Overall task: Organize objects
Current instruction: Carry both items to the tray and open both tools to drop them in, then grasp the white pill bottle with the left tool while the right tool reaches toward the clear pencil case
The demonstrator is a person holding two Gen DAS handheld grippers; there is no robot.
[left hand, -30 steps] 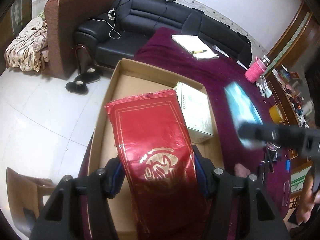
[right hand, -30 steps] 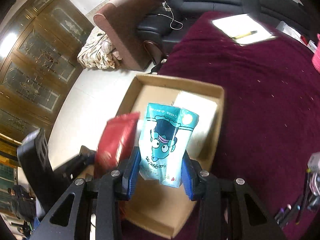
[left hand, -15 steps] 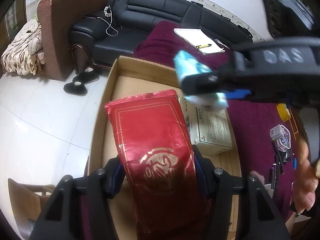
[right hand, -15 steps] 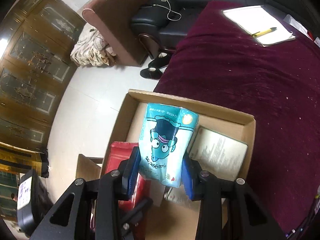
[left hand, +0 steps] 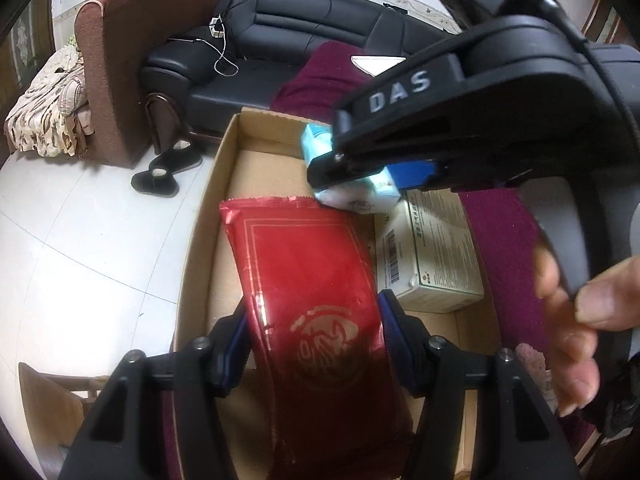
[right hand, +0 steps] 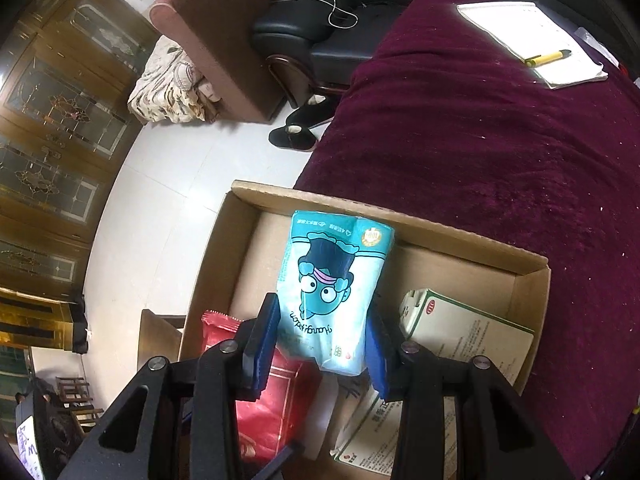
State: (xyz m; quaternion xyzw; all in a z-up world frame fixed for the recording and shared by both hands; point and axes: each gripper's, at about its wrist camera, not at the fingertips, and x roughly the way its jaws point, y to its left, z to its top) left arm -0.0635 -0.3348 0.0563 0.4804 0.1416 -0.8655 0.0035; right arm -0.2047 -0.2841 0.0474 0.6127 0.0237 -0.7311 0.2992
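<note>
My left gripper (left hand: pixel 314 338) is shut on a red foil packet (left hand: pixel 308 280) with a gold emblem and holds it over the open cardboard box (left hand: pixel 200 216). My right gripper (right hand: pixel 322 344) is shut on a light blue tissue pack (right hand: pixel 334 280) with a cartoon face and holds it over the far part of the same box (right hand: pixel 532 280). The right gripper also shows in the left wrist view (left hand: pixel 360 168), above the far end of the red packet, still holding the tissue pack (left hand: pixel 360 196). A white and green medicine box (left hand: pixel 436 252) lies in the box's right side.
The box sits at the edge of a table with a maroon cloth (right hand: pixel 480 140). A notepad with a yellow pen (right hand: pixel 536 44) lies on the far side. A black sofa (left hand: pixel 304 40), a brown armchair (left hand: pixel 116 80) and slippers (left hand: pixel 164 172) stand beyond on the white floor.
My right gripper has carried the tissue pack from the right over the box and down towards its far end. My left gripper has held the red packet almost still over the box.
</note>
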